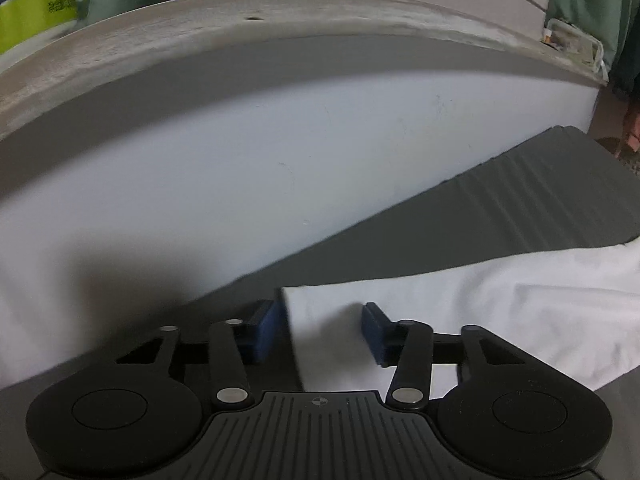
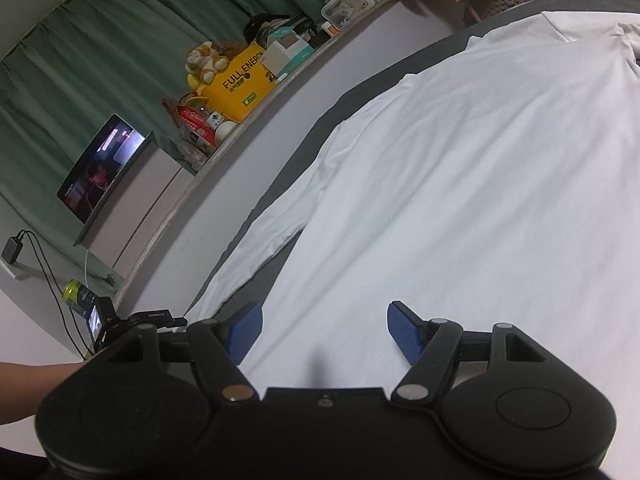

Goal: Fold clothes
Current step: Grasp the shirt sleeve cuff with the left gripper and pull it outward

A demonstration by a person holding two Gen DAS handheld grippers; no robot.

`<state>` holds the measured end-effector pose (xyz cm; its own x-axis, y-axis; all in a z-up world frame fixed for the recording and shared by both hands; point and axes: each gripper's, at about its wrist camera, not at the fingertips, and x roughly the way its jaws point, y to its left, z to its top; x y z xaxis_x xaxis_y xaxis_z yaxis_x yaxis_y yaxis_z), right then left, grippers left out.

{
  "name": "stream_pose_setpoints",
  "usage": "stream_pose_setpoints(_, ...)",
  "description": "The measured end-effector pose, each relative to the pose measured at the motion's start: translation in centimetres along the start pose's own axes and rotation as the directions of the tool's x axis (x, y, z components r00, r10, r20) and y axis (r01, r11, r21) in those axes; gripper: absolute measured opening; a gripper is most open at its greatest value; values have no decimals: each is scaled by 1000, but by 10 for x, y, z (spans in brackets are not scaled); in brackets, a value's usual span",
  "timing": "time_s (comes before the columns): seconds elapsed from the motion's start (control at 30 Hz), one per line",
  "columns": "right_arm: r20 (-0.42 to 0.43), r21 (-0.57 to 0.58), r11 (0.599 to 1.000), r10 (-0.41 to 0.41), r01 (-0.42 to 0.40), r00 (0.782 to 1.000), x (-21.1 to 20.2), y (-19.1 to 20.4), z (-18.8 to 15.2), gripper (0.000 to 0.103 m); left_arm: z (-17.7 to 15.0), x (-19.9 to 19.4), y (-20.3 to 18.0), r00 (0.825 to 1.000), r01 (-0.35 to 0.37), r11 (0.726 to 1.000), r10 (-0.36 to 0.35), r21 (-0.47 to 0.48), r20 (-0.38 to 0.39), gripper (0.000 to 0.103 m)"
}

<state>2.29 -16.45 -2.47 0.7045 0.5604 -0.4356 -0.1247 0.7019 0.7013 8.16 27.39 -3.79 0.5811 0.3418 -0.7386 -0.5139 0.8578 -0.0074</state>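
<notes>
A white long-sleeved shirt [image 2: 480, 160] lies spread flat on a dark grey bed sheet [image 1: 560, 192]. Its left sleeve [image 2: 276, 224] runs along the bed's edge toward me. In the left wrist view, the sleeve's cuff end [image 1: 328, 340] lies between the blue pads of my left gripper [image 1: 320, 320]. The jaws stand partly apart and the cloth looks flat, not pinched. My right gripper [image 2: 324, 320] hovers open just over the shirt's lower body with nothing between its fingers. A person's forearm [image 2: 32, 384] shows at the lower left of the right wrist view.
A white wall panel [image 1: 280, 160] runs beside the bed under a worn ledge [image 1: 280, 12]. On the ledge sit a yellow box [image 2: 240, 84], a plush toy [image 2: 204, 60] and other clutter. A lit tablet [image 2: 100, 164], a can [image 2: 74, 292] and a charger cable [image 2: 44, 264] are at the left.
</notes>
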Motion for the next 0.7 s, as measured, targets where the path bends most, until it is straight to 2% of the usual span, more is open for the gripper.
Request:
stream_pose_setpoints(0.03, -2, 5, 1000, -2, 2, 1000, 1, -1, 0, 68, 0, 1, -4, 1000, 2, 1000, -2, 14, 1, 24)
stream_pose_setpoints(0.1, -6, 13, 1000, -5, 5, 1000, 2, -2, -1, 68, 3, 2, -10, 1000, 7, 1000, -7, 22, 0, 5)
stream_pose_setpoints(0.2, -8, 14, 1000, -9, 9, 1000, 1, -2, -1, 68, 12, -12, -13, 999, -1, 1000, 1, 11, 48, 5)
stream_pose_setpoints(0.3, -2, 17, 1000, -1, 1, 1000, -2, -2, 0, 68, 31, -41, -23, 986, 99, 992, -86, -84, 144, 5)
stream_pose_setpoints(0.33, -2, 18, 1000, 5, -5, 1000, -3, -2, 1, 68, 39, -55, -30, 973, 160, 982, -140, -100, 186, 5)
stream_pose_setpoints(0.4, -7, 15, 1000, 10, -10, 1000, -2, 0, 1, 68, 56, -84, -46, 935, 268, 959, -237, -89, 262, 5)
stream_pose_setpoints(0.47, -11, 13, 1000, 13, -13, 1000, -1, 1, 1, 68, 74, -116, -64, 879, 379, 923, -335, -71, 340, 5)
stream_pose_setpoints(0.53, -16, 14, 1000, 17, -17, 1000, -1, 2, 1, 68, 90, -145, -77, 827, 447, 894, -398, -36, 398, 5)
stream_pose_setpoints(0.63, -18, -2, 1000, 20, -20, 1000, -1, 4, 1, 69, 112, -189, -82, 763, 471, 881, -427, 35, 486, 5)
stream_pose_setpoints(0.7, -20, -18, 1000, 14, -14, 1000, -1, 5, 0, 69, 126, -204, -78, 754, 426, 903, -385, 50, 533, 5)
